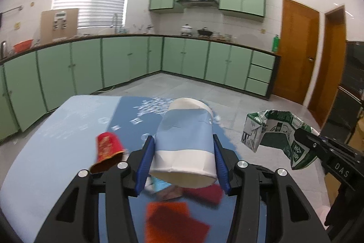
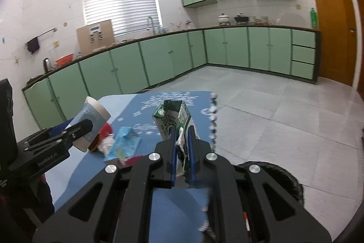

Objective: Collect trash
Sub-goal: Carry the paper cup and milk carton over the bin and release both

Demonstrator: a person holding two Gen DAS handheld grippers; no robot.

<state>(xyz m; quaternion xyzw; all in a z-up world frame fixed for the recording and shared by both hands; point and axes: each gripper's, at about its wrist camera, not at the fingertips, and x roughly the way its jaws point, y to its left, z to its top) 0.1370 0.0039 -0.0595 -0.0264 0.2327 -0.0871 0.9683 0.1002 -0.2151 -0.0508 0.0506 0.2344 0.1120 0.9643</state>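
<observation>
Partway, by my reading. Left wrist view: left hand-held gripper (image 1: 183,156) is clamped across the body of a blue-and-white paper cup (image 1: 185,140), which is held tilted above the desk (image 1: 45,140) with its mouth toward the far edge. Not yet collected on the blue cloth: a red paper cup (image 1: 107,149) on its side just left of the held cup, and red and orange wrappers (image 1: 173,222) below the jaws, blurred. To the right, the right hand-held gripper (image 1: 309,140) carries a crushed green-and-white carton (image 1: 279,131) out past the desk's right edge, over the floor (image 1: 238,95).

Right wrist view: right hand-held gripper's blue pads are nearly together, pinching the carton's torn flap; the carton itself stands up ahead of the jaws. A light blue wrapper (image 2: 124,145) and red scraps lie left of it on the desk. No bin is in view, so both held items await disposal.

Room: the desk's far and right edges are close; tiled floor beyond is open up to the green cabinets (image 2: 159,60).
</observation>
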